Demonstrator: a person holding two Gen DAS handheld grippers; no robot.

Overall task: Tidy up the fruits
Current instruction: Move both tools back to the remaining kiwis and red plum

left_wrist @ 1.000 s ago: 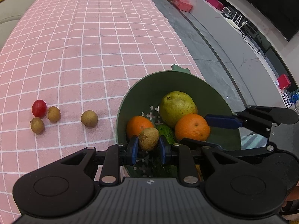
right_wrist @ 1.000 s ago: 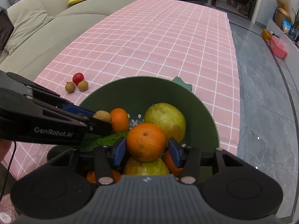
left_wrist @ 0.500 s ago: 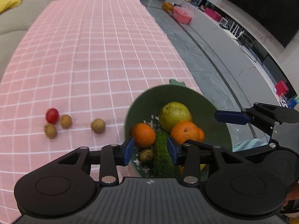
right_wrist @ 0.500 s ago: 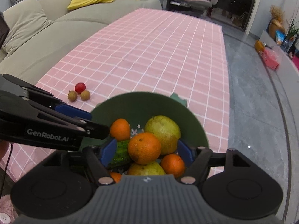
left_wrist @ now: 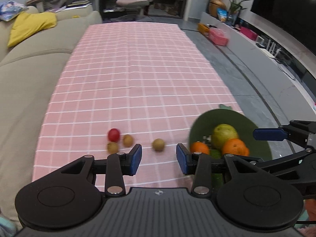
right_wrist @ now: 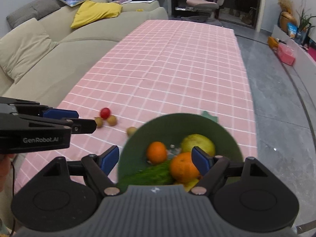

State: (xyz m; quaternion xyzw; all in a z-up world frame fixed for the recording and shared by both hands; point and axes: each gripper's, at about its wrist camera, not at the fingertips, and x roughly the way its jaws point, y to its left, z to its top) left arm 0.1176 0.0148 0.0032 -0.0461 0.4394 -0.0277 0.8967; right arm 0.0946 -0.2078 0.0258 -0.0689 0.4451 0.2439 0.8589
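A green bowl point(left_wrist: 199, 126) point(right_wrist: 177, 124) stands at the near right of the pink checked table, holding a pear point(left_wrist: 225, 133), oranges point(right_wrist: 183, 167) and a cucumber point(right_wrist: 152, 174). My left gripper point(left_wrist: 159, 161) hangs open and empty above the cloth, left of the bowl. A lone brown longan point(left_wrist: 158, 144) lies just beyond it. Further left sit a red cherry tomato point(left_wrist: 114, 134) and two more longans point(left_wrist: 127, 140). My right gripper point(right_wrist: 155, 159) hovers over the bowl, jaws opening, not pressing the orange below.
A beige sofa point(right_wrist: 39, 49) with a yellow cushion runs along the table's left side. Grey floor point(right_wrist: 276, 108) lies to the right, with a low shelf and a pink box point(left_wrist: 218, 37) beyond. The far cloth point(left_wrist: 134, 59) carries nothing.
My left gripper let the longan fall into the bowl, opened, rose and swung left over the cloth. My right gripper let go of the orange, which now rests in the bowl, and lifted.
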